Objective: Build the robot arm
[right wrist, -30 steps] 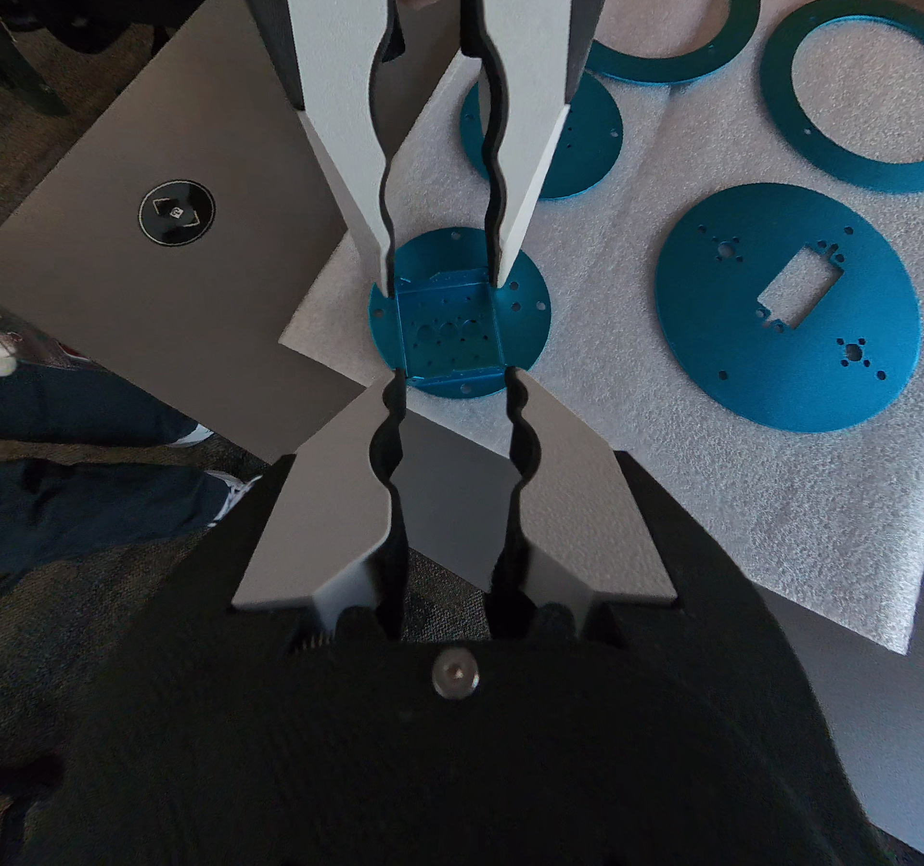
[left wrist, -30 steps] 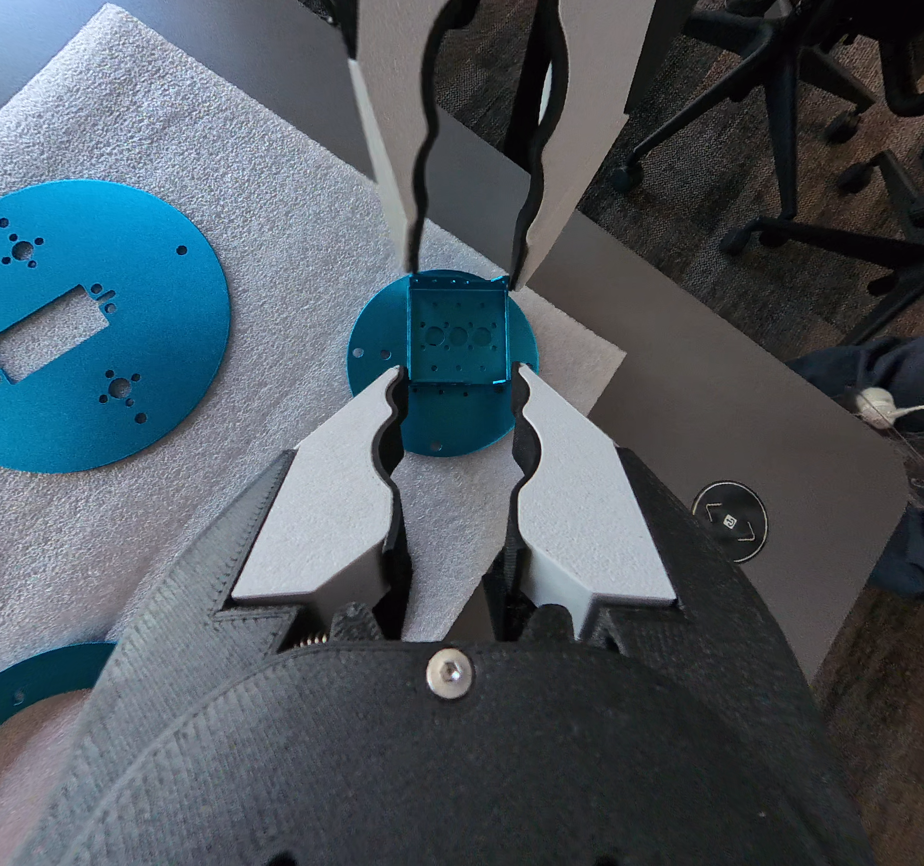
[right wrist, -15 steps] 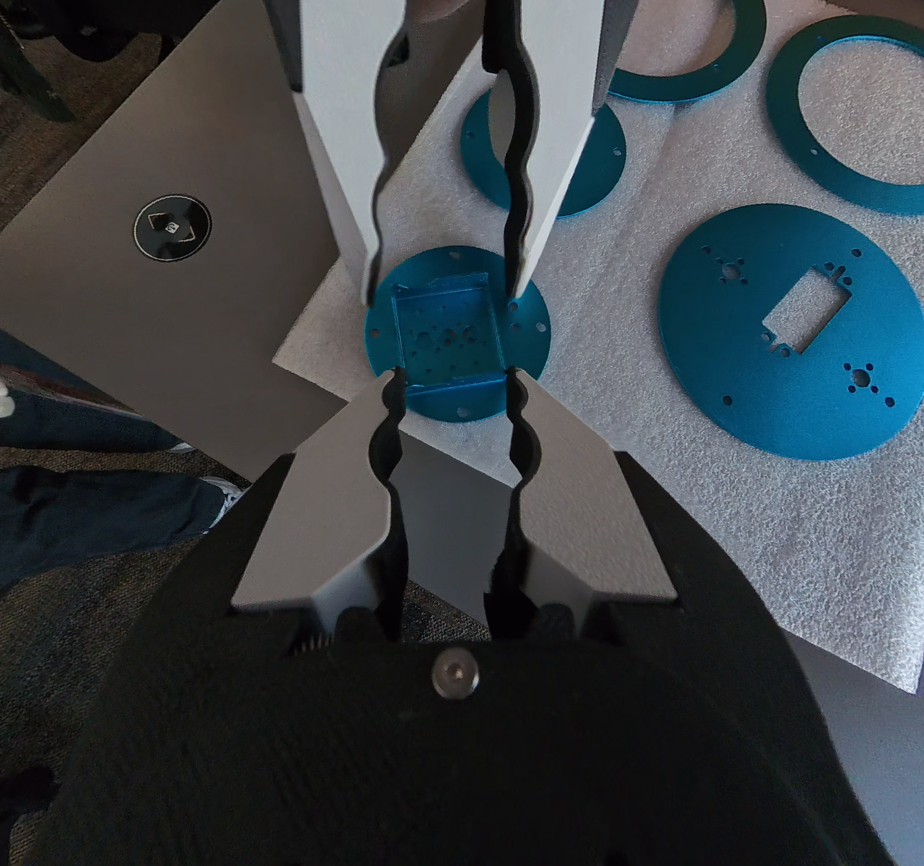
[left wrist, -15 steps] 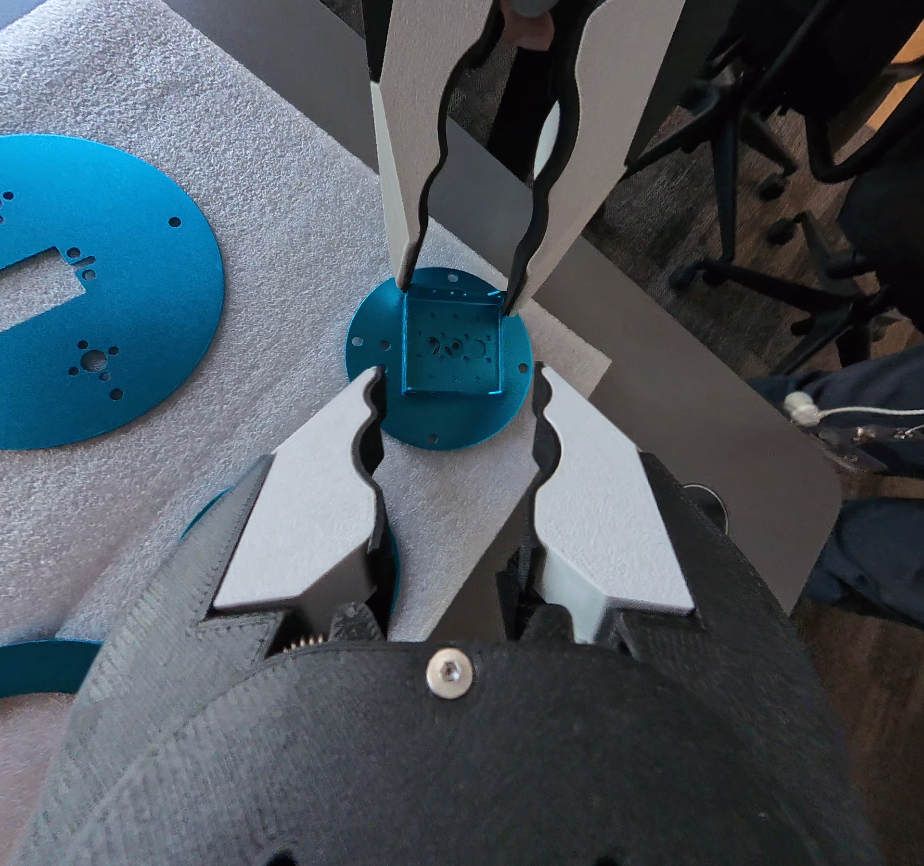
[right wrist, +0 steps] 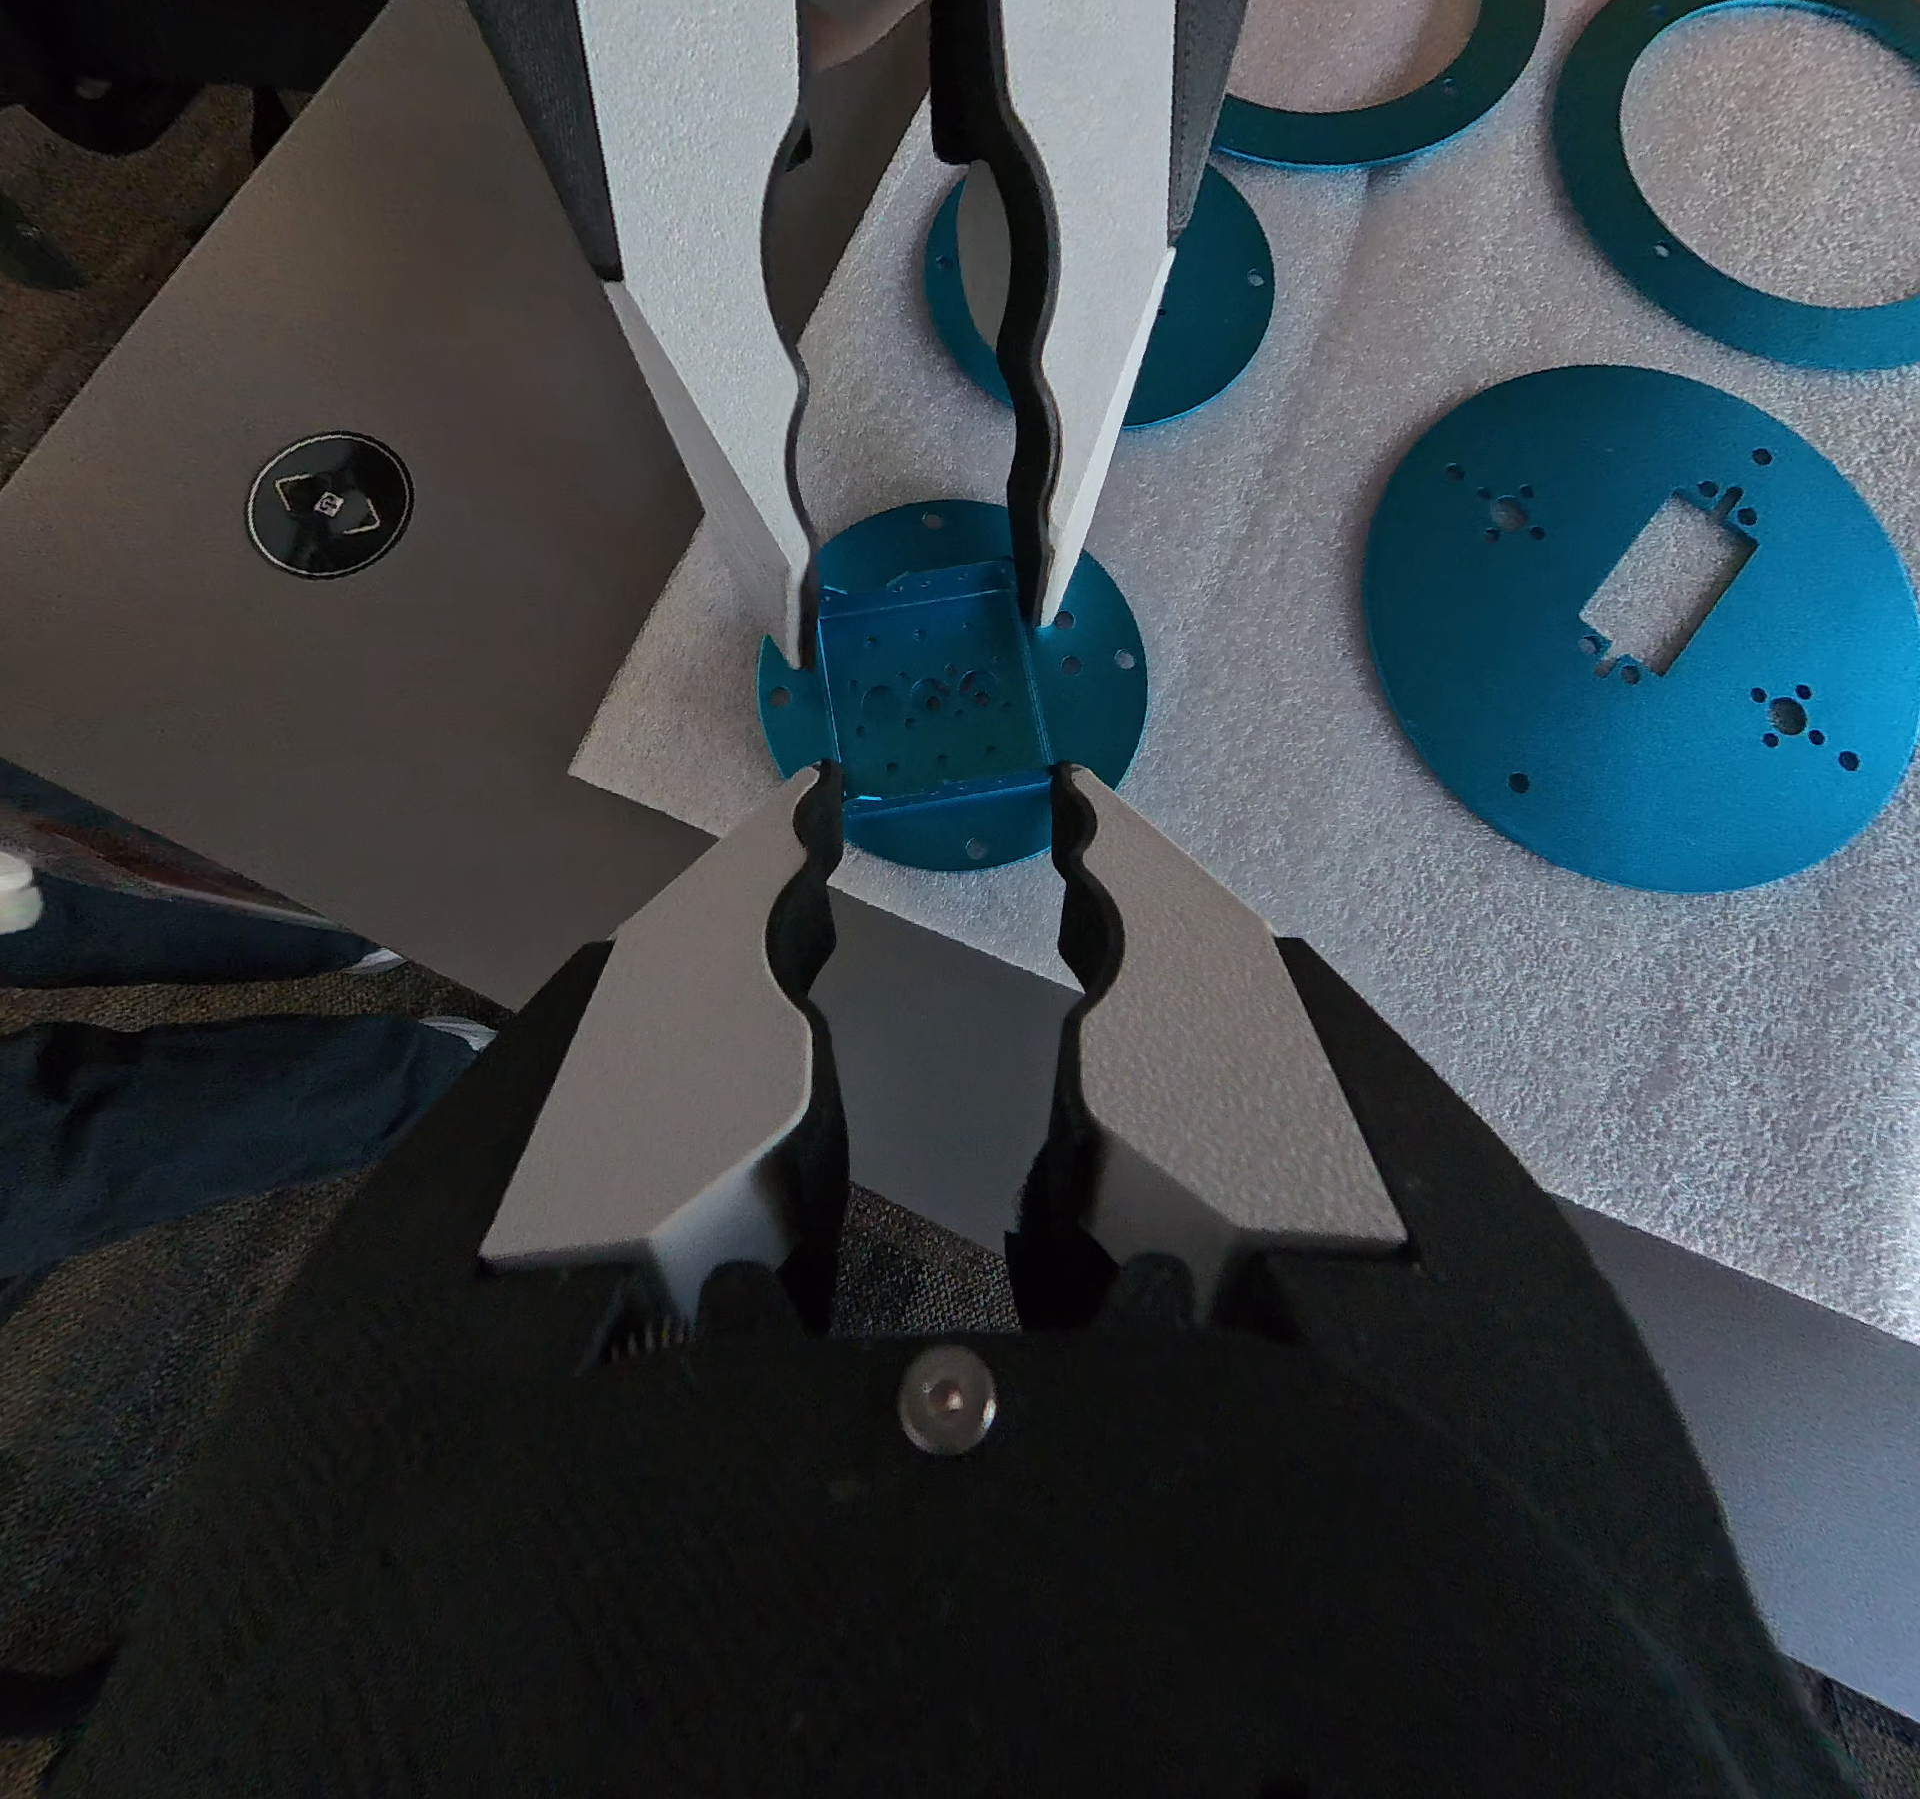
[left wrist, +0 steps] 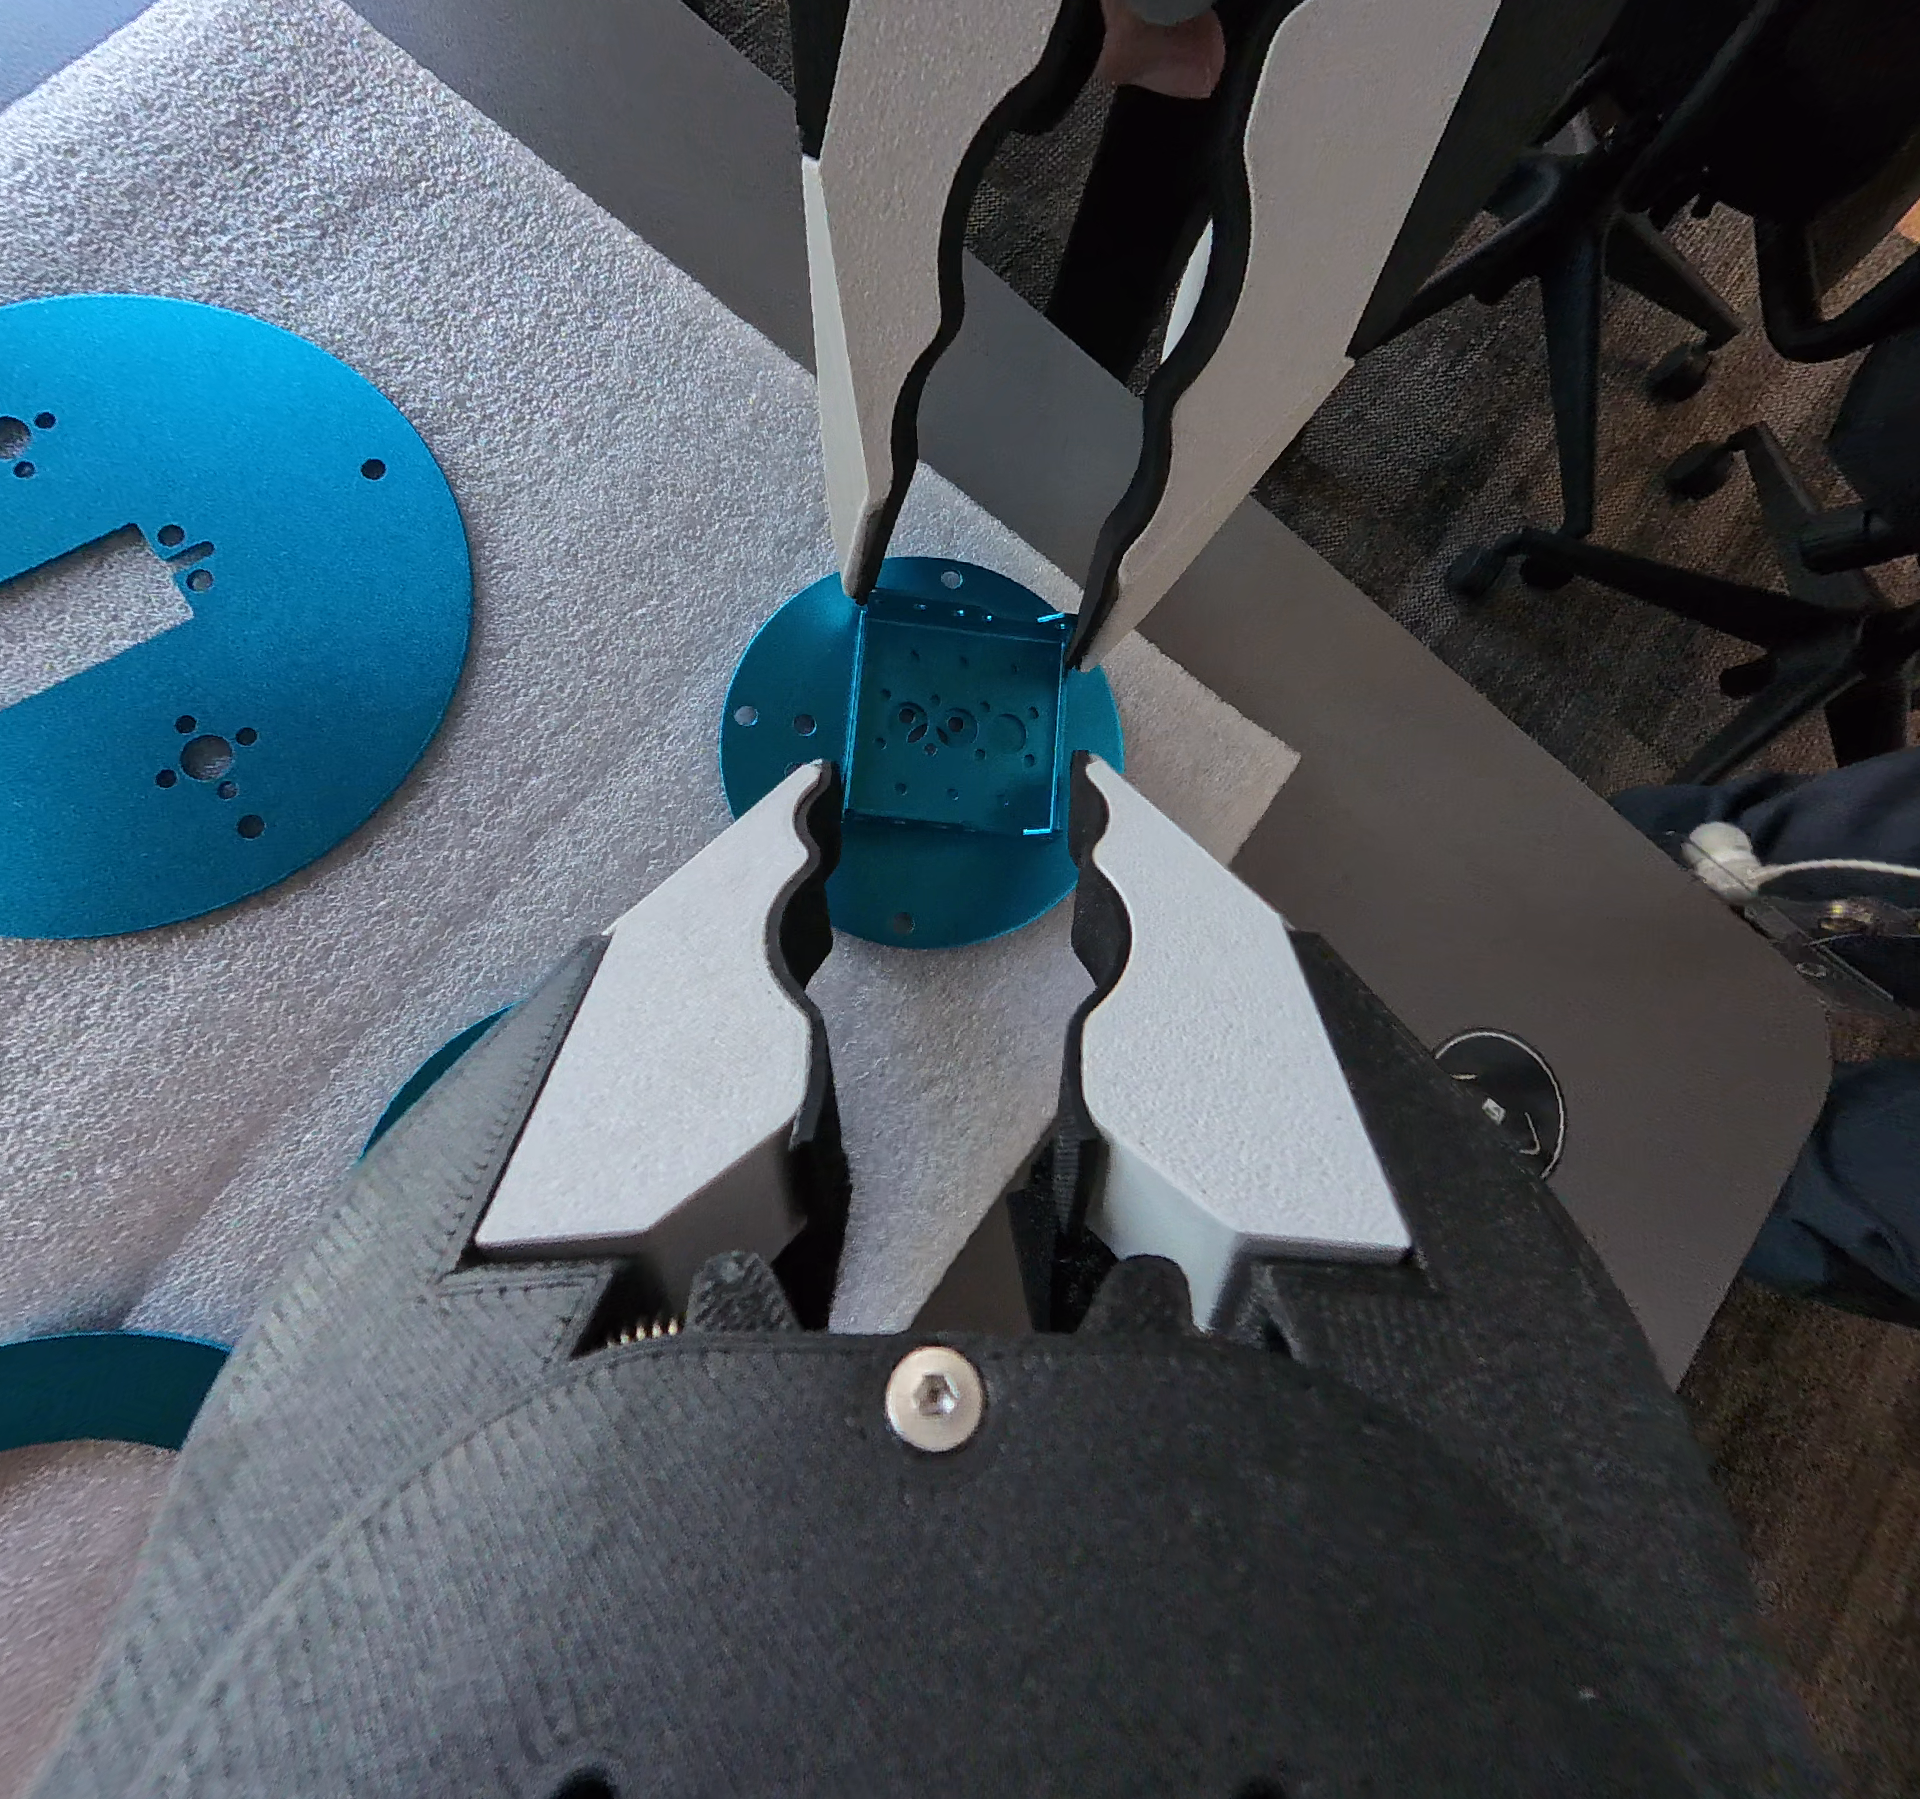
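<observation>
Tongs (left wrist: 951, 775) flanking perforated blue metal bracket (left wrist: 954, 726)

Anodised blue square bracket (left wrist: 951, 726), drilled with round holes, sits on a matching blue small disc (left wrist: 774, 710). Around the disc: white pebbled foam sheet (left wrist: 436, 222), grey table (left wrist: 1455, 876), white-and-black gripper fingers (left wrist: 686, 1032).

No readable writing, only a small white symbol on a black round disc (right wrist: 329, 503) set in grey tabletop (right wrist: 312, 689)
</observation>
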Demonstrator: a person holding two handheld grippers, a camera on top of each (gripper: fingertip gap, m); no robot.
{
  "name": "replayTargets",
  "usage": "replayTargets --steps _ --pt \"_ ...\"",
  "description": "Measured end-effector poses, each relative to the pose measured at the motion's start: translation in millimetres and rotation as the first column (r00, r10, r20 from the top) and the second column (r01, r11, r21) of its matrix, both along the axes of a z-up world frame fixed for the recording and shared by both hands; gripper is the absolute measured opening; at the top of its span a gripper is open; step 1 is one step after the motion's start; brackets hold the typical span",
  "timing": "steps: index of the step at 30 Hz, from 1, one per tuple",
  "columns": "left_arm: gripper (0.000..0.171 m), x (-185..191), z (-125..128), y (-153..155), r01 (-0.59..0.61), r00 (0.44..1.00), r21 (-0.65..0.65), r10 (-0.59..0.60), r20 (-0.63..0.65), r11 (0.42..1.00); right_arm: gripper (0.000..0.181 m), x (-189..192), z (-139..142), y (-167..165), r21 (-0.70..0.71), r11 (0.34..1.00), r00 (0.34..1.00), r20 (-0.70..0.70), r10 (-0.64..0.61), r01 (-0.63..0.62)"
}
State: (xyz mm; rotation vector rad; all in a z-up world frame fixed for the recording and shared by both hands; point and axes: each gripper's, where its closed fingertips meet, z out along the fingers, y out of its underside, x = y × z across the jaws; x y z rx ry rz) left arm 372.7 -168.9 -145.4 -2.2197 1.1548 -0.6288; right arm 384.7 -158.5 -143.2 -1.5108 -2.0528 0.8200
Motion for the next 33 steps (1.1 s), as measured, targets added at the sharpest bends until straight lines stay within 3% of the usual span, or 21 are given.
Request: replayTargets --steps 13,33 --pt "0.05 2.2 0.6 0.5 0.014 1.0 -0.004 -0.014 0.002 1.0 0.039 3.7 -0.1 0.4 -0.002 1.0 1.0 -0.003 -0.02 0.02" --pt "0.041 -1.3 -1.5 2.2 0.022 0.999 0.03 -0.021 -0.044 0.999 0.038 5.0 -0.2 0.7 -0.007 0.999 0.999 -0.007 -0.038 0.038"
